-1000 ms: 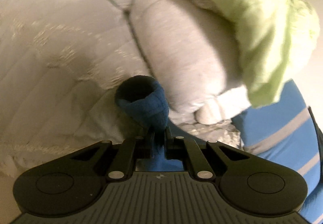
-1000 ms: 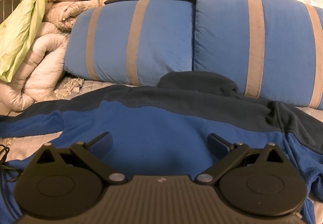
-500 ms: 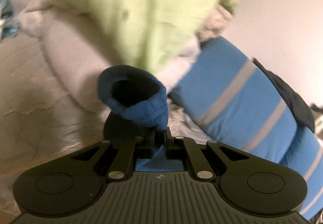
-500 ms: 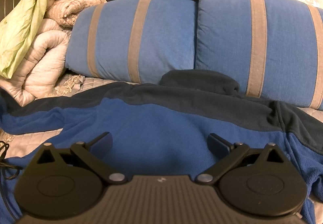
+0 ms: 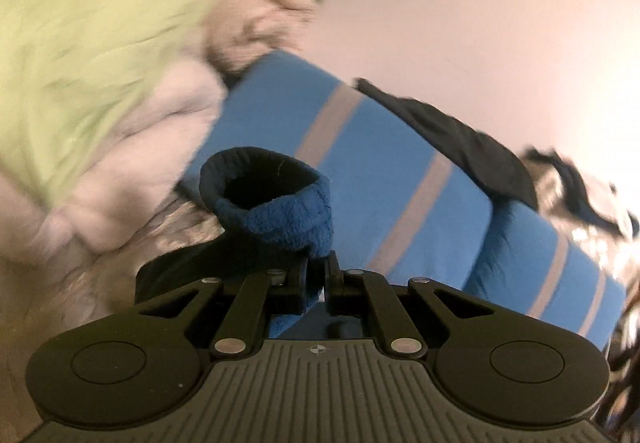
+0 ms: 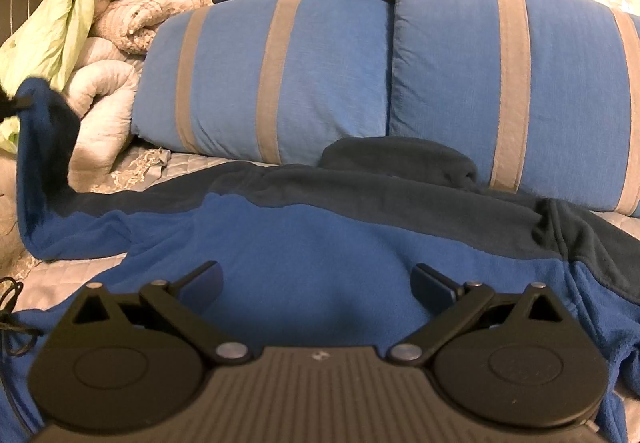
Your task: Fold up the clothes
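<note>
Pinching the open cuff [image 5: 276, 203] of the blue fleece jacket's sleeve, the left tongs [image 5: 318, 275] are pressed together on the fabric, and the cuff stands up just ahead of them with its dark round opening facing the camera. Behind the cuff in the left wrist view lie a blue pillow with grey stripes [image 5: 360, 163], a blurred pile of cream quilts [image 5: 160, 147] topped by a pale green blanket [image 5: 100, 23], and a dark garment [image 5: 460, 139] draped along the pillow's top against a plain pale wall [image 5: 480, 3]. The right tongs [image 6: 316, 281] are spread wide and hold nothing; they hover just above the body of the blue fleece jacket with the dark navy yoke and collar [image 6: 320, 239], which lies spread flat on the quilted cream bed cover [image 6: 176, 171]. The collar touches the foot of two blue grey-striped pillows [image 6: 520, 99] standing side by side. At the left edge of the right wrist view the jacket's sleeve [image 6: 44, 147] rises off the bed, lifted in front of the stacked quilts. A thin black cord [image 6: 12, 307] lies on the bed cover at the lower left.
</note>
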`<act>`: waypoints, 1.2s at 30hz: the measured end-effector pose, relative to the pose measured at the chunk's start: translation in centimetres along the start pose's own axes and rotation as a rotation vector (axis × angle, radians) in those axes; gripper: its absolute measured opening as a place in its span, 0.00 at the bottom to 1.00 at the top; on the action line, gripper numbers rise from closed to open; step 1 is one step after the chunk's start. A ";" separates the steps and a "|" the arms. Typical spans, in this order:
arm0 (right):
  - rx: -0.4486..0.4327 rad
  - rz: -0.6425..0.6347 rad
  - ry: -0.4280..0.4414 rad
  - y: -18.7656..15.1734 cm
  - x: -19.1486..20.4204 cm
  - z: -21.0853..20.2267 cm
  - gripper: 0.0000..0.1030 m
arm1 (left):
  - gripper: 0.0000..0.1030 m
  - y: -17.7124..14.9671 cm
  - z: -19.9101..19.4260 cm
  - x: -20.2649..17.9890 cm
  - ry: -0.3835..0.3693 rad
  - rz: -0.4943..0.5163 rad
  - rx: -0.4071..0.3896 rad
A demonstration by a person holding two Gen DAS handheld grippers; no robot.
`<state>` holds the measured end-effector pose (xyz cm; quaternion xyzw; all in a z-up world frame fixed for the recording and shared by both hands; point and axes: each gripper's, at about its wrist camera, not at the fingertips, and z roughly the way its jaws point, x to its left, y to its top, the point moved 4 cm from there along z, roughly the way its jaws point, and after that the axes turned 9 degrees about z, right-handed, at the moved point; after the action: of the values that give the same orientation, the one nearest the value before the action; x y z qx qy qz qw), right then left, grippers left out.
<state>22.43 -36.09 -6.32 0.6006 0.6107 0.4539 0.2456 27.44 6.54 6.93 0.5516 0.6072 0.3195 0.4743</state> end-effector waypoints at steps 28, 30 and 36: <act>0.053 -0.019 -0.062 -0.2 -0.7 1.0 1.00 | 0.07 -1.9 5.6 -17.7 -0.272 0.239 0.138; 0.058 -0.012 -0.065 -0.3 -0.8 1.1 1.00 | 0.07 -2.8 5.7 -19.1 -0.296 0.293 0.142; 0.069 0.011 -0.071 -0.2 -1.4 1.2 1.00 | 0.26 -7.3 6.4 -23.7 -0.351 0.576 0.160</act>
<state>23.54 -37.05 -7.39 0.6277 0.6136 0.4123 0.2440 29.37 -18.70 3.36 0.7822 0.3590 0.2918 0.4173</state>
